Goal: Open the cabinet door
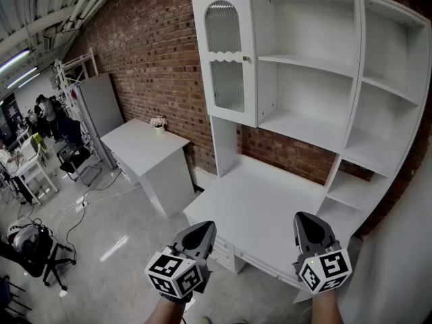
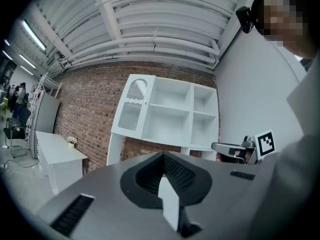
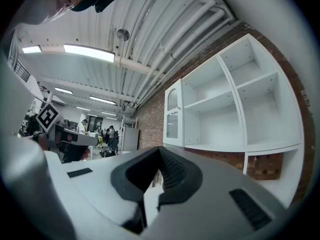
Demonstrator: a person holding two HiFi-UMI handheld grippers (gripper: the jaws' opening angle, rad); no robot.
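The white hutch (image 1: 317, 66) stands on a white desk (image 1: 263, 204) against the brick wall. Its cabinet door (image 1: 226, 59) has ribbed glass and a small knob (image 1: 246, 59) at its right edge, and covers the left column. It looks closed. The same cabinet door (image 2: 131, 109) shows in the left gripper view and, further off, as the cabinet door (image 3: 173, 115) in the right gripper view. My left gripper (image 1: 202, 227) and right gripper (image 1: 307, 218) hover level before the desk's front edge, well short of the door. Both are shut, with nothing between the jaws of the left gripper (image 2: 163, 156) or the right gripper (image 3: 160, 149).
The open shelves to the right of the door are bare. A white side table (image 1: 145, 147) with a small flower pot (image 1: 158, 122) stands left of the desk, with a grey locker (image 1: 101, 103) beyond. Chairs, cables and people fill the far left floor.
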